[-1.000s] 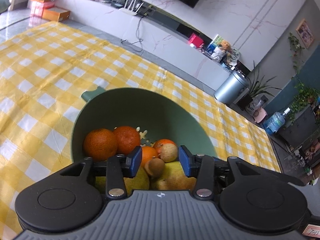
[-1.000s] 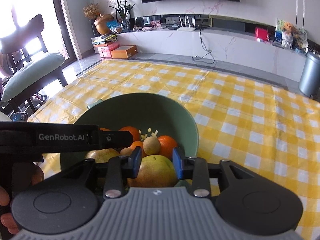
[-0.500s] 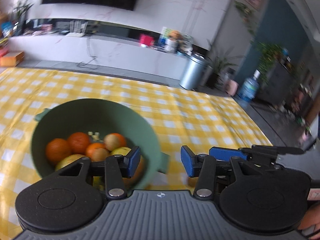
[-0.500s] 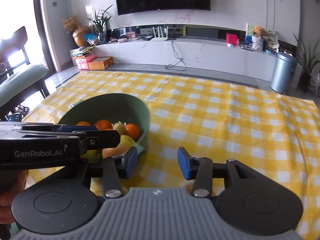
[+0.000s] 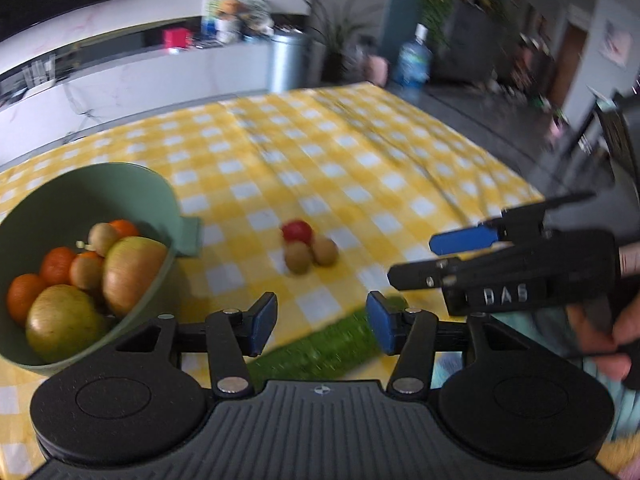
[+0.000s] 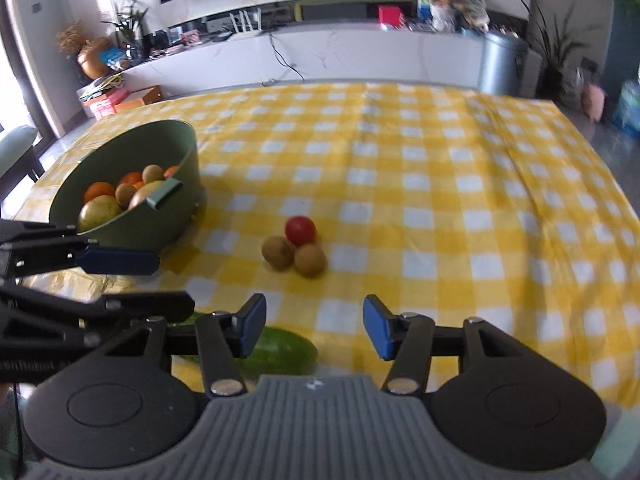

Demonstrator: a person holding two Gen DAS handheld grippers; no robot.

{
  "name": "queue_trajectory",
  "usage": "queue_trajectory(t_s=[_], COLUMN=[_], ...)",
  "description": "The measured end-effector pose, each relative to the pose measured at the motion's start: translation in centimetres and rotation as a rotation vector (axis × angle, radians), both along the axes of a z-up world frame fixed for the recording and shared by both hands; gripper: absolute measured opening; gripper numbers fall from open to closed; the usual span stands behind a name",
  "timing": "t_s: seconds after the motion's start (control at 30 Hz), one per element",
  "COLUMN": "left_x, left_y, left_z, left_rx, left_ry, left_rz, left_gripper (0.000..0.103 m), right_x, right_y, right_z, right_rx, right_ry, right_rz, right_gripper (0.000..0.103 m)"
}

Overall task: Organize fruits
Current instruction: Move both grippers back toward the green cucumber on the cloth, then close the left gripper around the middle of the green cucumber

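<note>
A green bowl (image 5: pixel 158 184) (image 6: pixel 176 184) holds oranges, small brown fruits and larger yellow-green fruits at the table's left. On the yellow checked cloth lie a red tomato (image 6: pixel 300 229) (image 5: pixel 297 231) and two brown round fruits (image 6: pixel 310 260) (image 5: pixel 298 257), touching in a cluster. A green cucumber (image 6: pixel 276 350) (image 5: pixel 320 340) lies near the front edge, just under both grippers. My left gripper (image 5: pixel 322 324) is open and empty. My right gripper (image 6: pixel 314 326) is open and empty, also showing in the left wrist view (image 5: pixel 464 238).
The table's right edge (image 6: pixel 600 160) drops to the floor. A white TV counter (image 6: pixel 360 48), a grey bin (image 6: pixel 502 62) and plants stand beyond the table. A chair (image 6: pixel 16 148) stands at the far left.
Both grippers have pulled back from the bowl and swung right. The loose tomato, two brown fruits and the cucumber have come into view. Both stay open.
</note>
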State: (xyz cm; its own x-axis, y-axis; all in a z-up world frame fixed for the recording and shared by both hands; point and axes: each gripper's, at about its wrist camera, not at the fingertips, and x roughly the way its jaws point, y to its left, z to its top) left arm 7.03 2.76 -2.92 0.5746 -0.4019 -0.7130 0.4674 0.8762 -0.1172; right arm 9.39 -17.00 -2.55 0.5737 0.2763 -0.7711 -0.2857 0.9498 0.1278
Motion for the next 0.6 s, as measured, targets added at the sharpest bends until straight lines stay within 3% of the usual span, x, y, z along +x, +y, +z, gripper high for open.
queue_trajectory(t_s=[0.27,0.47,0.6], left_x=[-1.5,-1.4,-1.1], left_y=[-1.3,-1.9,-1.6], left_z=[-1.3,-2.7,-3.2], left_rx=[0.110,0.207,0.197], left_ry=[-0.007,-0.006,-0.026], left_rz=[-0.121,-0.116,-0.112], left_gripper=[0.075,0.076,0.077], right_x=[-1.4,-1.7,-1.5], right_y=[-0.8,0.2,0.6], right_z=[-1.0,-1.7,-2.0], right_rx=[-0.003,-0.081,-0.097], right_ry=[0.097,0.106,0.105], right_rz=[-0.012,0.034,0.046], right_gripper=[0.060,0.063,0.060])
